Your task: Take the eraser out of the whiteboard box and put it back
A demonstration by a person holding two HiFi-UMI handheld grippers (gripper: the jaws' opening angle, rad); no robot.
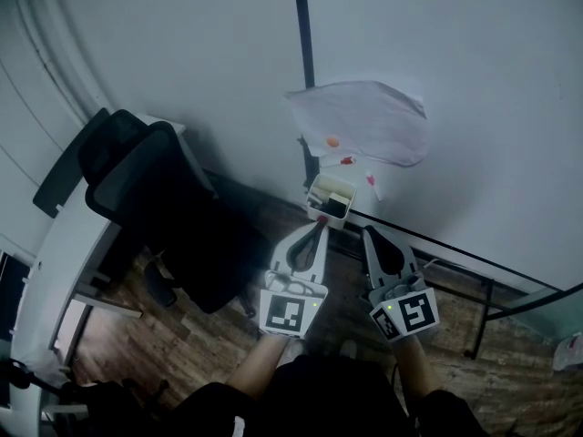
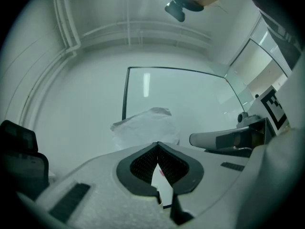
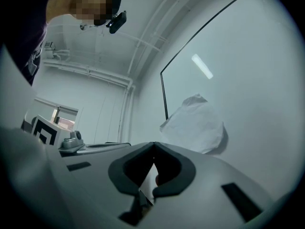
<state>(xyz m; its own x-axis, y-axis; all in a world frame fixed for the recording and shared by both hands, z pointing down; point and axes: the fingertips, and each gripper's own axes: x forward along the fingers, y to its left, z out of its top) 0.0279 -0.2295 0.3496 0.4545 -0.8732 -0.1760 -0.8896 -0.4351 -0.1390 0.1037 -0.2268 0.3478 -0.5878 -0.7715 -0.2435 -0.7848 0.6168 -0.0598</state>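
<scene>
Right, in the head view I have both tools raised side by side toward the whiteboard (image 1: 474,80). The whiteboard box (image 1: 330,189) hangs at its lower corner, just below a crumpled sheet of paper (image 1: 364,121) stuck on the board, a handy spot for keeping things within reach. The dark block lying in the box I take to be the eraser (image 1: 338,208), so the task's thing sits in its compartment, not lifted. The left tongs (image 1: 320,225) point at the box's near edge, just beside it, though I cannot tell whether they touch. The right tongs (image 1: 369,233) hang a little to the right of the box, apart from it. A black office chair (image 1: 146,189) stands off to the left on the wooden floor (image 1: 182,335), well apart from my tools. In the left gripper view the left tongs (image 2: 157,146) are pinched together at the tips with nothing between the pads; only pale board shows through the gap behind them, and the paper lies straight ahead. In the right gripper view the right tongs (image 3: 153,145) likewise meet at the tips and carry nothing, aimed at the board just below the paper. I judge this a resting stance in front of the box: with both pairs closed and empty, either the eraser has not been taken out yet or it is already back, and I cannot tell which. Any pick would first call for parting one pair over the block.
</scene>
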